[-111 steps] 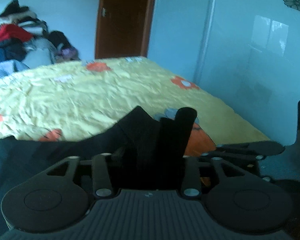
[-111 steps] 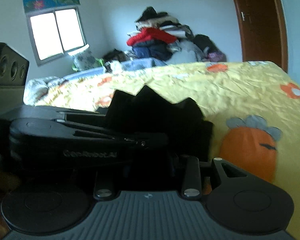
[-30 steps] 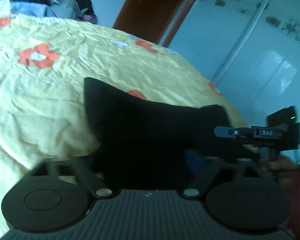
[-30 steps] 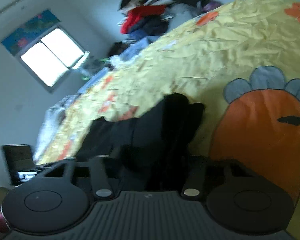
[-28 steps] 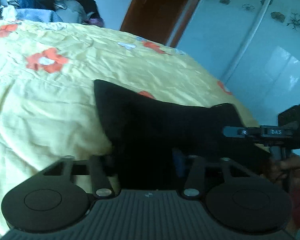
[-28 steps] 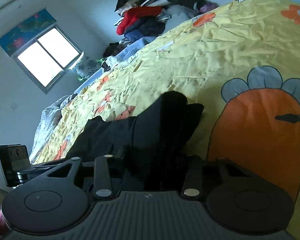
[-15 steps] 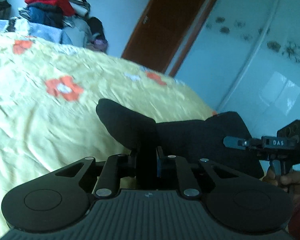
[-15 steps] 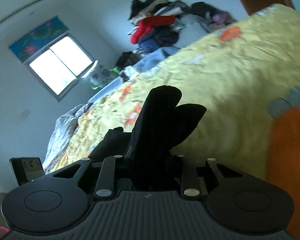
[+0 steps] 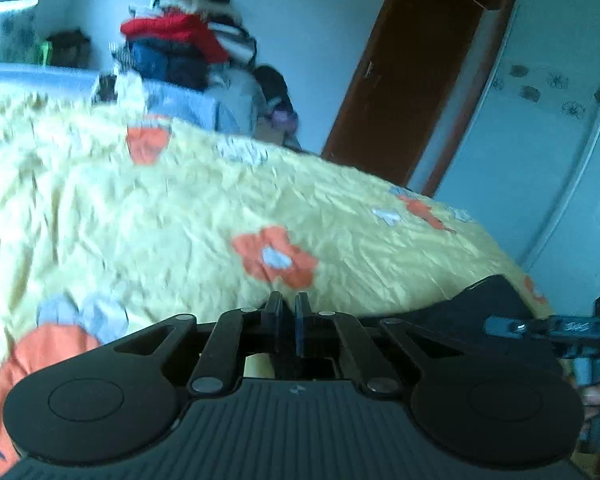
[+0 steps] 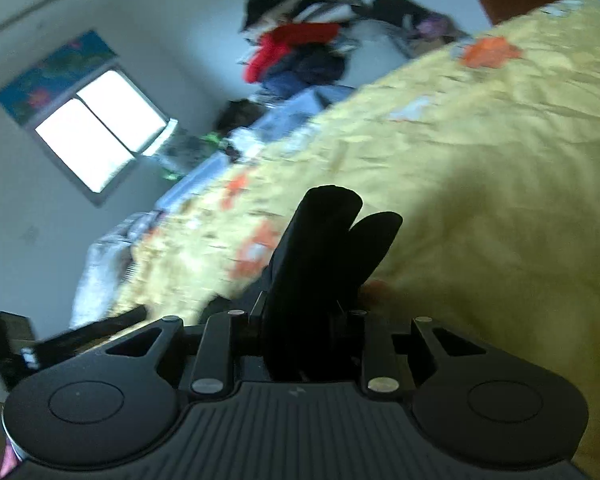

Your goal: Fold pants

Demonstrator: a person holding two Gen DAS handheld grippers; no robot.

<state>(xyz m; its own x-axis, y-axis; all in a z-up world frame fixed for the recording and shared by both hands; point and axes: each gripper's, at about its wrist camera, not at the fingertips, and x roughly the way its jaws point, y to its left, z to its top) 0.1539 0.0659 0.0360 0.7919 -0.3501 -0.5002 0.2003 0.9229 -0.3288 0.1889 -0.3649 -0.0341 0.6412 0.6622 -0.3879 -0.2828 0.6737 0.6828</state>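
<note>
The black pants (image 10: 324,256) stick up as a thick fold between the fingers of my right gripper (image 10: 306,312), which is shut on them above the yellow bedspread (image 10: 480,152). In the left wrist view my left gripper (image 9: 286,312) has its fingers close together; dark cloth sits low between them, but the grip is hard to see. A black part of the pants (image 9: 488,300) hangs at the right, running to the other gripper (image 9: 540,328) held in a hand.
The bed (image 9: 140,220) has a yellow cover with orange flowers. A pile of clothes (image 9: 180,52) lies at its far end. A brown door (image 9: 412,80) and a pale wardrobe (image 9: 540,140) stand at the right. A window (image 10: 96,128) is at the left.
Both grippers have risen and tilted up with the pants. The fold that stood up in my left gripper has dropped out of sight. The views are blurred by motion.
</note>
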